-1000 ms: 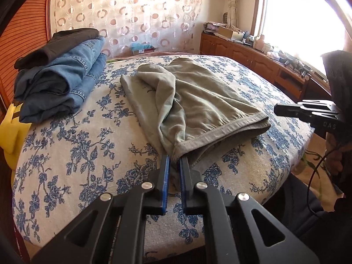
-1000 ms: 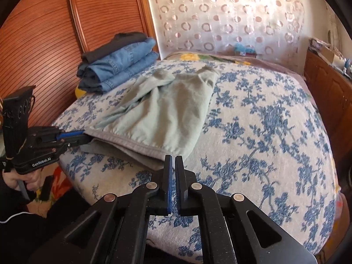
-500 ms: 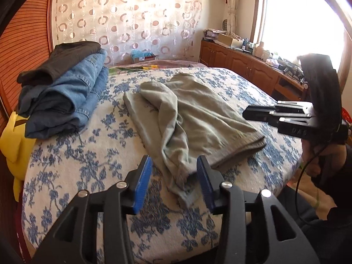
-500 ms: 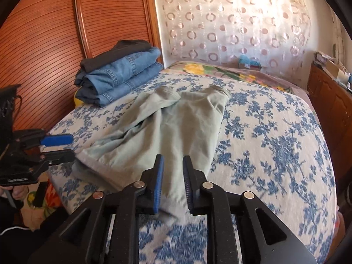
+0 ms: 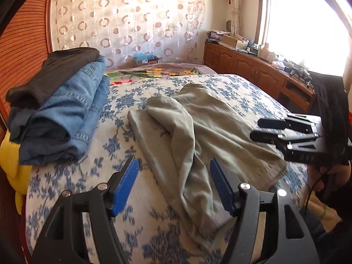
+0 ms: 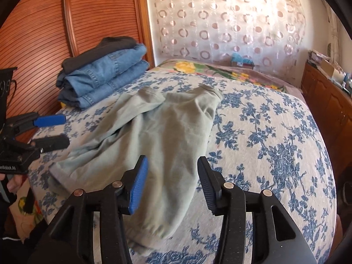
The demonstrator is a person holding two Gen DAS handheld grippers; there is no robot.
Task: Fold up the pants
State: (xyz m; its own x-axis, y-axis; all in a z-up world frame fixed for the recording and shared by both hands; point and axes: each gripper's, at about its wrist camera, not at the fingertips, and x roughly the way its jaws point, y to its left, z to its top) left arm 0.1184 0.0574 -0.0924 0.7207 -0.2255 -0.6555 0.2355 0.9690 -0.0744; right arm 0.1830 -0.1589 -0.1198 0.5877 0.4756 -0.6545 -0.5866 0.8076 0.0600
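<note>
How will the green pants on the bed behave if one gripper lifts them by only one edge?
The green pants would probably droop and unfold, because the cloth already lies in soft creases and follows the bedspread. They seem light, being thin and lying almost flat. They should not slip easily, since the fabric looks matte and the blue fingers are ribbed.

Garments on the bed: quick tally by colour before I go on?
Grey-green pants, lying loose: 1
Blue jeans, folded in the stack: 2
Black garment, on top of the stack: 1
Total: 4, as far as the stack shows.
</note>
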